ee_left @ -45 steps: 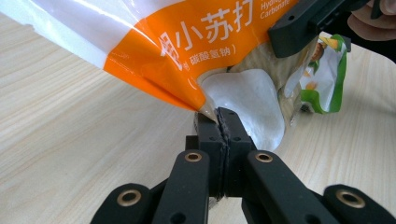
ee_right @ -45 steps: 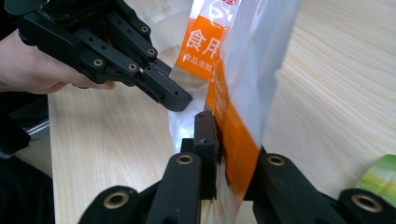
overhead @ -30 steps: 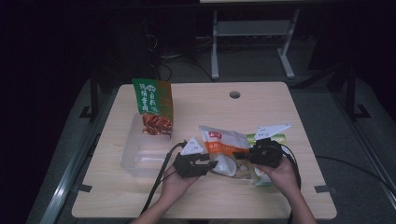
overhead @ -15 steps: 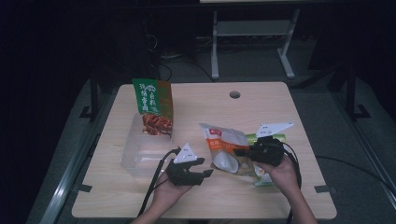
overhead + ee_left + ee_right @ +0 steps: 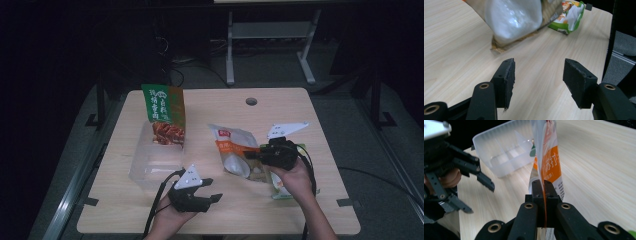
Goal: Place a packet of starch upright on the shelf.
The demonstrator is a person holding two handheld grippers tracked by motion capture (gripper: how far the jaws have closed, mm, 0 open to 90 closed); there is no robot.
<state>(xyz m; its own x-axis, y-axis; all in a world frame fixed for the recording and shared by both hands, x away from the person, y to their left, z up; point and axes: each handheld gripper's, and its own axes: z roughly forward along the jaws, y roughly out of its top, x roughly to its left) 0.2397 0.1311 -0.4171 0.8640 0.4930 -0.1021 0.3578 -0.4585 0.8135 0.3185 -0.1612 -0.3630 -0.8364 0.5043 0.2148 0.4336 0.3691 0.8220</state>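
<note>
Right gripper view shows the right gripper (image 5: 543,195) closed tight on the edge of the orange-white snack pouch (image 5: 547,167), lifted above the table (image 5: 599,157). The pouch seems light, soft and slippery, so its flat sealed edge is the best place. The left gripper (image 5: 537,75) has just been opening, with nothing between its jaws.

Left gripper (image 5: 212,190) has drawn back from the orange-and-white snack pouch (image 5: 235,150) toward the near table edge; its jaws have just been opening, nothing between them. Right gripper (image 5: 248,155), clamped on the pouch edge, has lifted it slightly, so the pouch now hangs tilted off the table (image 5: 320,115).
</note>
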